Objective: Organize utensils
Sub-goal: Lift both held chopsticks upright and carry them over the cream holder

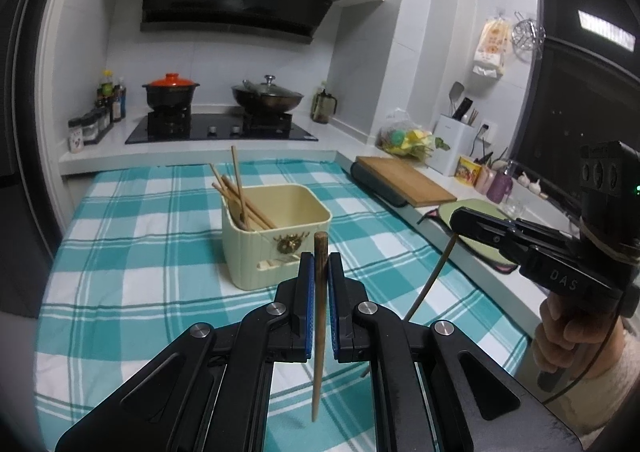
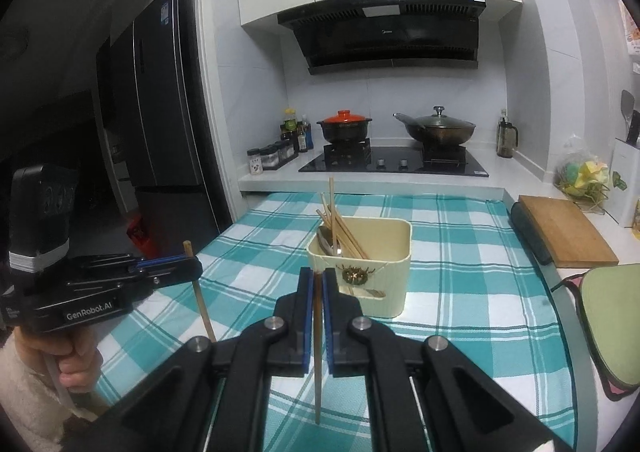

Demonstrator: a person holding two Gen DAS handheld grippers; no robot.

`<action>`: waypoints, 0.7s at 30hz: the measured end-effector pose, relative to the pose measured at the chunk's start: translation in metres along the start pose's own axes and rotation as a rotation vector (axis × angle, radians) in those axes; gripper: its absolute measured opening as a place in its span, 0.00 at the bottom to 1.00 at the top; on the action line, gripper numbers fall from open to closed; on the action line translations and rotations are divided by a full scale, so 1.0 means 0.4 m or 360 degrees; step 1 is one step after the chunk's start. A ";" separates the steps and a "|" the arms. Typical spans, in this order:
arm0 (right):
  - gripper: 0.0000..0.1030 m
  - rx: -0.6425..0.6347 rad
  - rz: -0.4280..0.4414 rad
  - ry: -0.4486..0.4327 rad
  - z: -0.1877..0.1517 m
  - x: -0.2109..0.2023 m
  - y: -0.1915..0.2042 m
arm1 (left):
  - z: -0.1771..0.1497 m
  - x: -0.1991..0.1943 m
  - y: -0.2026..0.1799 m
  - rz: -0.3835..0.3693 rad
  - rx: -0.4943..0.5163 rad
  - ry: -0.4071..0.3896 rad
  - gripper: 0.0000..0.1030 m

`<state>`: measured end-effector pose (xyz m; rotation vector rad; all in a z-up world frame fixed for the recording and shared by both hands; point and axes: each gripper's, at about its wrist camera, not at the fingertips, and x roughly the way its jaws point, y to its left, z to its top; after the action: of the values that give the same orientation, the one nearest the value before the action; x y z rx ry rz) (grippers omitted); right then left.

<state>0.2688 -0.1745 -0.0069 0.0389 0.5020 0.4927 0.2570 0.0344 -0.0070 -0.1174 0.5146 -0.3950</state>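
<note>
A cream utensil box (image 1: 276, 236) stands on the teal checked cloth (image 1: 140, 252), holding several wooden chopsticks (image 1: 240, 196) and a spoon (image 2: 328, 240). My left gripper (image 1: 319, 264) is shut on a wooden chopstick (image 1: 319, 332) held upright, just in front of the box. My right gripper (image 2: 318, 280) is shut on another chopstick (image 2: 317, 352), also upright, near the box (image 2: 368, 264). Each gripper shows in the other's view: the right one (image 1: 456, 218) with its chopstick (image 1: 430, 280), the left one (image 2: 196, 266) with its chopstick (image 2: 200, 300).
A hob with a red-lidded pot (image 1: 171, 90) and a lidded wok (image 1: 267, 96) is behind the cloth. A wooden cutting board (image 1: 404, 180), a green mat (image 2: 612, 324) and a white knife block (image 1: 452, 144) sit on the right counter. Spice jars (image 1: 90, 126) stand at left.
</note>
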 end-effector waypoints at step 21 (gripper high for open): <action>0.04 -0.0091 -0.0044 -0.0092 0.130 0.009 -0.011 | 0.153 0.000 0.071 0.0043 -0.0070 -0.0121 0.04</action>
<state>0.2980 -0.1724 0.0366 -0.0084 0.4312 0.4775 0.2972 0.0611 0.0401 -0.1671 0.4495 -0.3515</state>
